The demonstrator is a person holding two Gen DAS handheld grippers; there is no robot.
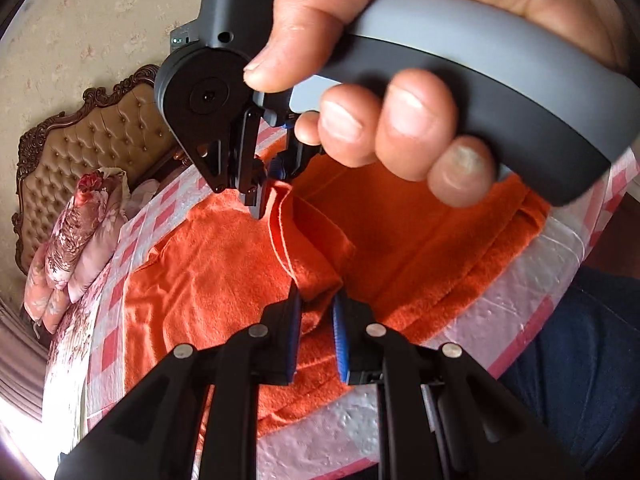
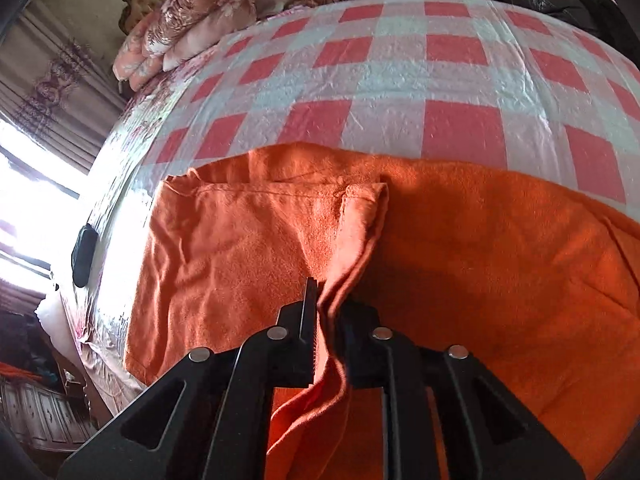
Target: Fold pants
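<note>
Orange fleece pants lie spread across a bed, folded over with one layer on another. In the right wrist view my right gripper is shut on a raised ridge of the cloth that runs up between its fingers. The left wrist view shows my left gripper shut on a bunched fold of the pants near the bed's front edge, blue pads pressing on both sides. Farther back there, a hand holds the right gripper, its tips at a hemmed edge of the cloth.
The bed's pink and white checked cover reaches far beyond the pants. Floral pillows are stacked against a tufted headboard. A small black object sits at the bed's left edge. A leg in blue jeans stands by the bedside.
</note>
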